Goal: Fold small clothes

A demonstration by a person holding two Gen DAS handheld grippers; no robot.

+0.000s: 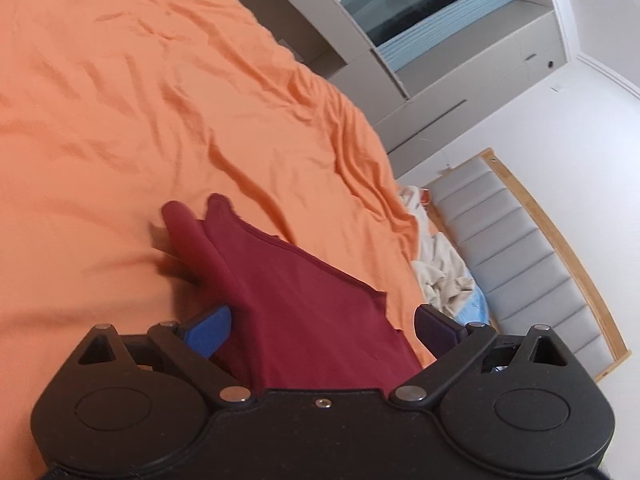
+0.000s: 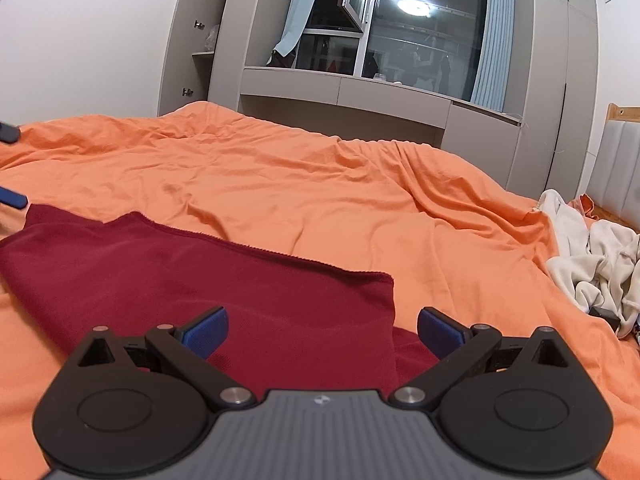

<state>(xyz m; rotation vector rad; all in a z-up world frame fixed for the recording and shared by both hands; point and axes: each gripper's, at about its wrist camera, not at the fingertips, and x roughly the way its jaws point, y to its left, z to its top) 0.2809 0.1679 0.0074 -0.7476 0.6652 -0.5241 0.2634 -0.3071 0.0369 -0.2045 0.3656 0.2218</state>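
A dark red garment (image 2: 200,276) lies spread on the orange bed sheet (image 2: 320,184). My right gripper (image 2: 322,330) is open just above the garment's near right part, its blue pads wide apart and empty. In the left wrist view the same red garment (image 1: 288,304) runs between the blue pads of my left gripper (image 1: 320,332), which is open; one narrow end of the cloth reaches forward onto the sheet (image 1: 120,120). The left gripper's fingertips (image 2: 12,200) show at the far left edge of the right wrist view.
A heap of cream clothes (image 2: 596,264) lies at the right side of the bed, also seen in the left wrist view (image 1: 440,268). A grey padded headboard (image 1: 520,264) with a wood frame stands beyond it. Grey cabinets and a window (image 2: 420,40) line the far wall.
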